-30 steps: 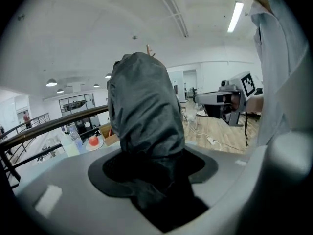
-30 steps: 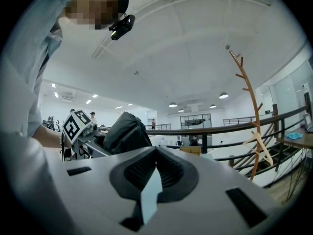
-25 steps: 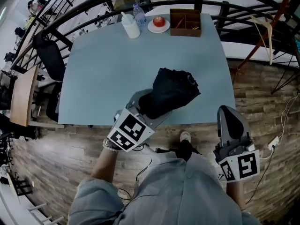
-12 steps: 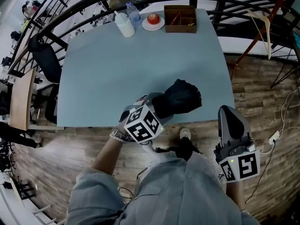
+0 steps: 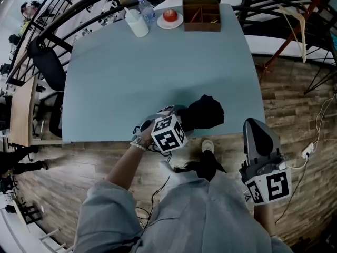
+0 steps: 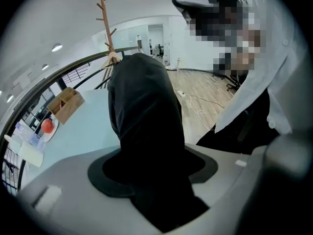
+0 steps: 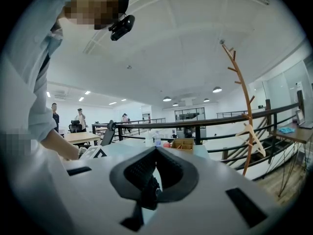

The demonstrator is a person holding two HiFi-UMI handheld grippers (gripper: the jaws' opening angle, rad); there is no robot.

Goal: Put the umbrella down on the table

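1. head view: nearest the person, the right gripper [image 5: 256, 125] is held low beside the body, off the table [image 5: 131, 67] and over the wooden floor [image 5: 295, 99]. in the right gripper view its jaws [image 7: 156, 153] are seen closed together with nothing between them; it is judged to be parked out of the way, since one gripper is enough for this load.
2. the left gripper [image 5: 183, 123] is tilted steeply down at the table's near edge. its jaws are spread wide and clamped on the folded black umbrella [image 6: 144, 121]. the wide spread is judged to be forced by the thick bundle of fabric.
3. the umbrella [image 5: 206, 112] is found over the near edge, toward the right corner, with its free end pointed across the tabletop. whether it is touching the surface cannot be told.
4. beyond it, open tabletop is seen, judged to be the landing place.
5. along the far edge a white bottle [image 5: 136, 23], a water bottle [image 5: 143, 5], a plate [image 5: 169, 19] with something red and a wooden box [image 5: 201, 8] are kept well apart from the umbrella.
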